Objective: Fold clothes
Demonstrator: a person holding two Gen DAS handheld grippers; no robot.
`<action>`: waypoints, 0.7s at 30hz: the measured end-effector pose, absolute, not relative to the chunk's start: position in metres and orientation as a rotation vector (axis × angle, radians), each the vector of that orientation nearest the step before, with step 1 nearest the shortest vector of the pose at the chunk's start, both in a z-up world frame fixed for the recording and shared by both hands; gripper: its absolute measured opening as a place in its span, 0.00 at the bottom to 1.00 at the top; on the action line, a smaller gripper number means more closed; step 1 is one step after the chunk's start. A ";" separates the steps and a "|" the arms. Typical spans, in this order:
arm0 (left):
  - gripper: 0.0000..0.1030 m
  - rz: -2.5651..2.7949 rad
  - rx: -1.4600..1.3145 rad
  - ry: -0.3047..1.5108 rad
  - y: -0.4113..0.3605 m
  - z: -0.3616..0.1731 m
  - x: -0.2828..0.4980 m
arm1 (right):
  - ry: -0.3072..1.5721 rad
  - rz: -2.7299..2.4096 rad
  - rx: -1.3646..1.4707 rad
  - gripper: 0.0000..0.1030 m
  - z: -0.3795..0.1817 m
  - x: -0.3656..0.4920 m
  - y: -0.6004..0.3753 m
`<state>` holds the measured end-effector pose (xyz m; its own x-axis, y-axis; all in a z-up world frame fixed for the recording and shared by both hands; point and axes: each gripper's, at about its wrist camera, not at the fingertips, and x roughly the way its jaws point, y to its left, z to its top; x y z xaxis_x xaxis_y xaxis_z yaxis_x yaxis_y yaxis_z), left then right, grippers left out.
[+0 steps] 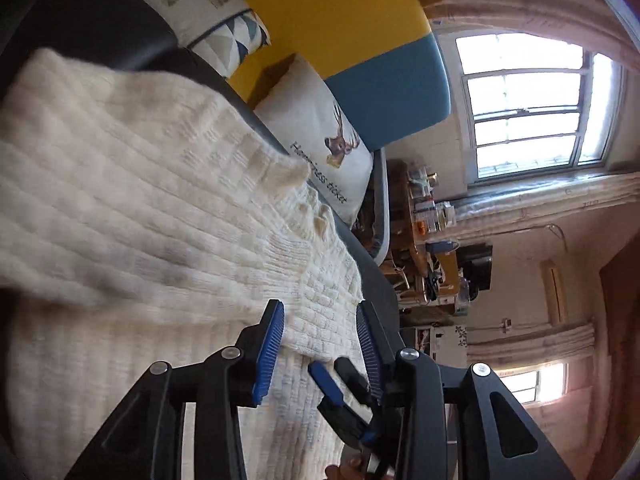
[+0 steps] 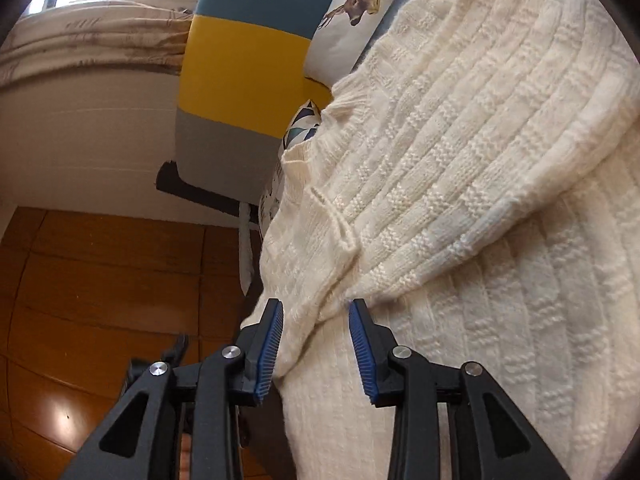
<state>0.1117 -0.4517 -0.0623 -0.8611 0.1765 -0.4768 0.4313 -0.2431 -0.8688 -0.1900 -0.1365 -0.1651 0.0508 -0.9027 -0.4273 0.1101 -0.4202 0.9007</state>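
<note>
A cream knitted sweater (image 1: 160, 200) lies spread on a dark grey cushioned surface (image 1: 120, 20), with one part folded over the rest. My left gripper (image 1: 320, 320) stands open at the sweater's near edge; knit lies between its blue pads (image 1: 272, 340) and they do not press it. Just under it, the fingers of my right gripper (image 1: 340, 376) show, with a hand below. In the right wrist view the sweater (image 2: 480, 160) fills the right side. My right gripper (image 2: 316, 328) is open around a soft fold of its edge.
A deer-print pillow (image 1: 320, 140) and a triangle-patterned pillow (image 1: 236, 32) lean on a yellow and blue headboard (image 1: 340, 12). Beyond are a window (image 1: 528, 100) and a cluttered desk (image 1: 432, 240). Wooden floor (image 2: 100, 280) lies beside the sweater's edge.
</note>
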 end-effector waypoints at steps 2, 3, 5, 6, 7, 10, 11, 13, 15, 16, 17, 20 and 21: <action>0.39 -2.198 0.687 1.821 -0.462 -0.066 0.147 | -0.874 -1.514 1.489 0.33 -0.172 -0.191 -0.147; 0.39 -2.178 0.660 1.825 -0.468 -0.068 0.165 | -0.891 -1.516 1.492 0.33 -0.175 -0.191 -0.152; 0.39 -2.125 0.620 1.846 -0.480 -0.081 0.195 | -0.898 -1.532 1.498 0.33 -0.177 -0.189 -0.162; 0.39 -2.103 0.603 1.856 -0.485 -0.088 0.207 | -0.895 -1.538 1.498 0.33 -0.178 -0.188 -0.166; 0.39 -2.081 0.596 1.864 -0.489 -0.093 0.217 | -0.889 -1.550 1.493 0.32 -0.178 -0.187 -0.170; 0.39 -2.036 0.574 1.892 -0.498 -0.110 0.240 | -0.892 -1.585 1.494 0.28 -0.180 -0.185 -0.180; 0.39 -2.025 0.565 1.899 -0.500 -0.114 0.247 | -0.871 -1.606 1.503 0.17 -0.180 -0.185 -0.184; 0.39 -2.001 0.557 1.916 -0.503 -0.123 0.258 | -0.779 -1.669 1.519 0.05 -0.176 -0.185 -0.192; 0.39 -1.990 0.555 1.931 -0.503 -0.128 0.263 | -0.647 -1.749 1.500 0.04 -0.165 -0.184 -0.200; 0.39 -1.988 0.553 1.937 -0.502 -0.130 0.264 | -0.587 -1.779 1.477 0.04 -0.156 -0.183 -0.204; 0.39 -1.987 0.551 1.943 -0.502 -0.132 0.266 | -0.526 -1.808 1.453 0.04 -0.147 -0.182 -0.209; 0.39 -1.969 0.518 1.993 -0.501 -0.137 0.271 | -0.443 -1.822 1.382 0.04 -0.119 -0.180 -0.217; 0.39 -1.959 0.503 2.014 -0.501 -0.139 0.272 | -0.416 -1.819 1.361 0.04 -0.109 -0.180 -0.220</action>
<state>0.2722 -0.5006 -0.1386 -0.8980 0.0490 -0.4373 0.4384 0.0162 -0.8986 -0.1797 -0.2197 -0.1091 -0.0921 -0.7596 -0.6438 0.4047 -0.6193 0.6728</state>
